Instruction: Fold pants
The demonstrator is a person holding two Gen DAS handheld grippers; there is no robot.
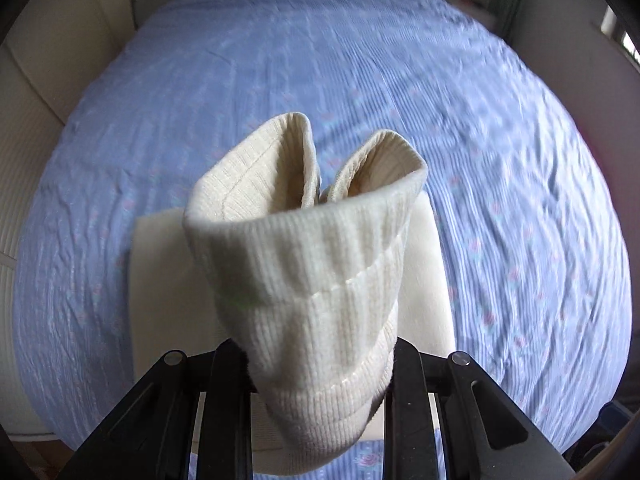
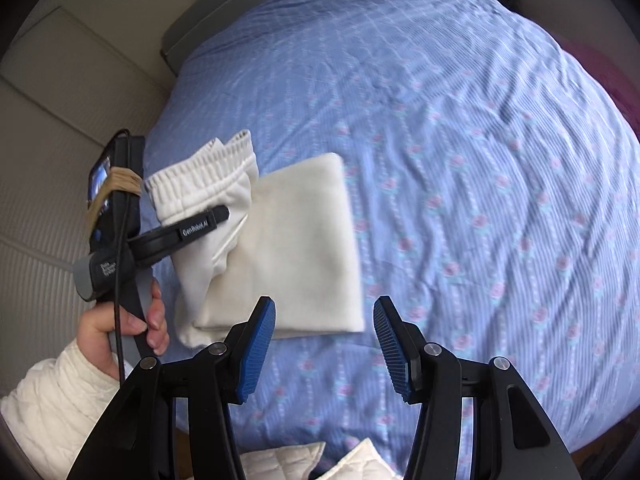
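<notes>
We have the pants [image 2: 280, 248] on the bed [image 2: 480, 160], lying near its left edge on the blue flowered sheet. Most of the cloth lies flat as a folded cream rectangle, and the ribbed waistband end is lifted off it. The left gripper [image 2: 216, 216] is clamped on that waistband: its fingers [image 1: 408, 380] are closed tight on bunched cloth, and the elastic stands up in two loops in front of its camera. The right gripper [image 2: 324, 340] hangs over the near edge of the bed, fingers [image 2: 260, 344] parted and empty, just short of the folded part.

We judge the pants to be light and soft, a thick knit that droops wherever it is not held. The cloth should grip well against ribbed pads and not slip, and nothing about it is fragile. The waistband is the firmest place to hold, since the elastic gives some body. For the flat part we would take a corner or a folded edge, because a pinch in the middle would only drag the layers apart.

Much stays hard to read. The raised waistband blocks the left camera's view of what lies under it. We cannot tell how many layers the flat part has, nor where the leg cuffs are. Both views are blurred, and the person's hand [image 2: 120, 328] and sleeve [image 2: 60, 392] show only in the right view.
</notes>
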